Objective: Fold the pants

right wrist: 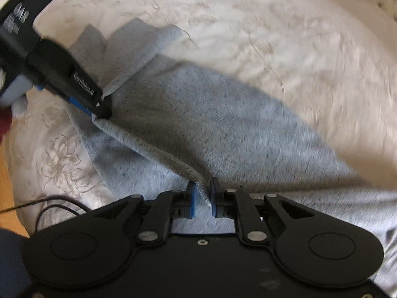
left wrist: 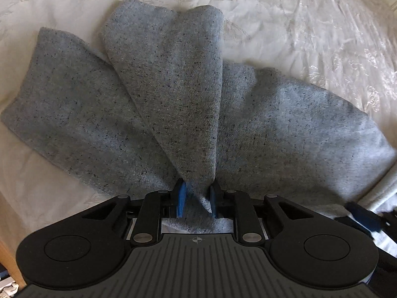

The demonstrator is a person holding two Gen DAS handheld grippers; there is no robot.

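- While the grey speckled pants (left wrist: 173, 94) are lying spread on the bed's white flowered bedspread (left wrist: 310, 24), my left tongs (left wrist: 197, 198) are pointing steeply down at them.
- My left tongs are clenching on a pulled-up fold of the pants; the cloth is rising between the blue pads (left wrist: 181, 197) as a narrow peak and widening away from me.
- To either side of that peak, the pant cloth is fanning out flat ahead of the left tongs, one part reaching away to their left, another to their right.
- My right tongs (right wrist: 202, 196) are gripping a taut edge of the same pants (right wrist: 223, 124); the cloth is passing between the blue pads (right wrist: 193, 202).
- That edge is stretching from the right tongs up and to their left, straight to my left tongs (right wrist: 99, 114), which are pinching its other end.
- Ahead of the right tongs, the picture is blurring, so the far bedspread (right wrist: 273, 24) is showing only as pale smear.
- A thin black cable (right wrist: 54, 207) is trailing just left of the right tongs, over the bedspread's edge.
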